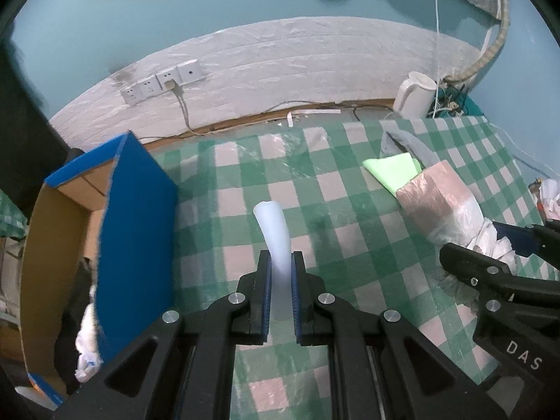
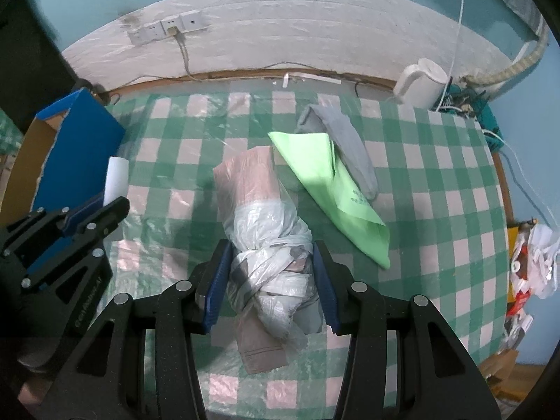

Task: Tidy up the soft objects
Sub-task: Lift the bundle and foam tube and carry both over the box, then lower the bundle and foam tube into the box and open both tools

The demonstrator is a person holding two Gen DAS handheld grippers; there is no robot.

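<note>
My left gripper (image 1: 281, 259) is shut on a pale white soft strip (image 1: 273, 231) that sticks up and forward above the checked cloth; the same strip (image 2: 117, 178) and left gripper (image 2: 105, 210) show at the left of the right wrist view. My right gripper (image 2: 271, 255) is shut on a pinkish-brown folded bundle wrapped in knotted clear plastic (image 2: 266, 245), its blue pads pressing both sides of the knot. That bundle (image 1: 441, 196) also appears at the right of the left wrist view, with the right gripper (image 1: 490, 262) beside it. A light green cloth (image 2: 329, 189) and a grey sock (image 2: 350, 143) lie behind the bundle.
An open blue cardboard box (image 1: 136, 217) stands at the left, white crumpled material inside it. The table (image 2: 437, 175) has a green and white checked cover under clear film. A white kettle (image 2: 421, 82) and tangled cables sit at the back right; wall sockets (image 2: 168, 28) are behind.
</note>
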